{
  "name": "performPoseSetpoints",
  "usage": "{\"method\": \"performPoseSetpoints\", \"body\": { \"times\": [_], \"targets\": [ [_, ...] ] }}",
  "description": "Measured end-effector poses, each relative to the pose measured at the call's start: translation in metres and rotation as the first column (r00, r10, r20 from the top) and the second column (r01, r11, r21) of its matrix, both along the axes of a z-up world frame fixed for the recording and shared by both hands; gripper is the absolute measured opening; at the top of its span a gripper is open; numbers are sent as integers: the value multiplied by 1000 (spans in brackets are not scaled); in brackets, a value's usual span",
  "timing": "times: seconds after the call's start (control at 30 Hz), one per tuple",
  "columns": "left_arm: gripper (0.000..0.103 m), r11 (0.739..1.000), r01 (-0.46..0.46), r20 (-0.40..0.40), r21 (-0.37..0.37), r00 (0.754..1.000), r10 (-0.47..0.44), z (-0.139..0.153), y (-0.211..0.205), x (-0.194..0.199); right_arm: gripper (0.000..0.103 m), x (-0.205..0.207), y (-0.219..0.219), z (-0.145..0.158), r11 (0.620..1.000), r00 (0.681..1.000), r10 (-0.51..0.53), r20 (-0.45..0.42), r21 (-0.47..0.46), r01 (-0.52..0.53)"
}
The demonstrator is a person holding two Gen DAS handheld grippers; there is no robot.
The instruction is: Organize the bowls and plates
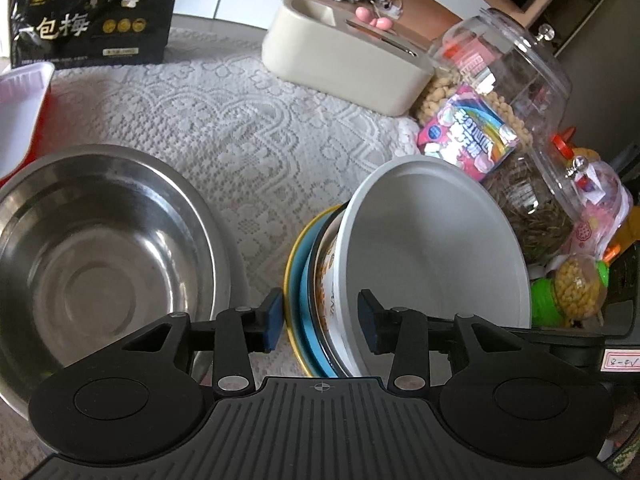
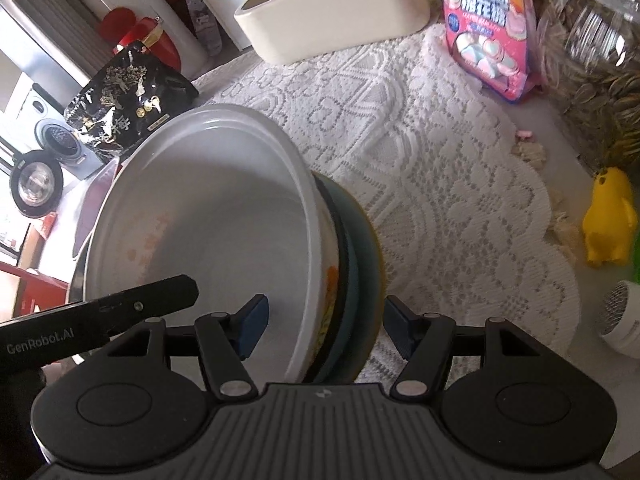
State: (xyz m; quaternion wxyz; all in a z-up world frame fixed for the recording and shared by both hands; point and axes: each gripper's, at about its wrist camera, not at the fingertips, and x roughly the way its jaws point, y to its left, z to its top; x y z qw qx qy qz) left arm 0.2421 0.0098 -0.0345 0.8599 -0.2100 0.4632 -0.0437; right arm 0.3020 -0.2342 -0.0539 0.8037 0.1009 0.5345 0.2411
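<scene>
A white bowl (image 1: 432, 248) sits nested on a blue plate with a yellow rim (image 1: 298, 300), the stack tipped on edge over the lace cloth. My left gripper (image 1: 322, 320) straddles the near rim of the stack, one pad outside the plate and one inside the bowl. My right gripper (image 2: 324, 324) straddles the same white bowl (image 2: 208, 232) and blue plate (image 2: 360, 264) from the other side. Both grippers' jaws stand a little wider than the stack. A steel bowl (image 1: 100, 248) rests on the cloth to the left.
A cream box (image 1: 340, 56), a black snack bag (image 1: 92, 12), a pink candy bag (image 1: 468, 132) and clear jars (image 1: 516, 80) ring the lace tablecloth (image 1: 240, 128). A white tray (image 1: 20, 108) lies far left. A yellow duck toy (image 2: 610, 216) sits at the right.
</scene>
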Motion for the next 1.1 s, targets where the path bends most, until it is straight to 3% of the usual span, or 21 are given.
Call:
{"method": "performPoseSetpoints", "body": {
  "times": [0.2, 0.57, 1.1],
  "targets": [
    [43, 1000, -6, -8, 17, 1000, 6, 0, -2, 1, 63, -2, 3, 1, 1000, 1000, 18, 6, 9, -18],
    [44, 989, 38, -25, 146, 999, -34, 3, -18, 5, 63, -1, 6, -2, 1000, 1000, 29, 9, -2, -29],
    [44, 989, 38, -56, 141, 998, -31, 2, -20, 3, 63, -2, 5, -2, 999, 999, 39, 4, -1, -39]
  ]
}}
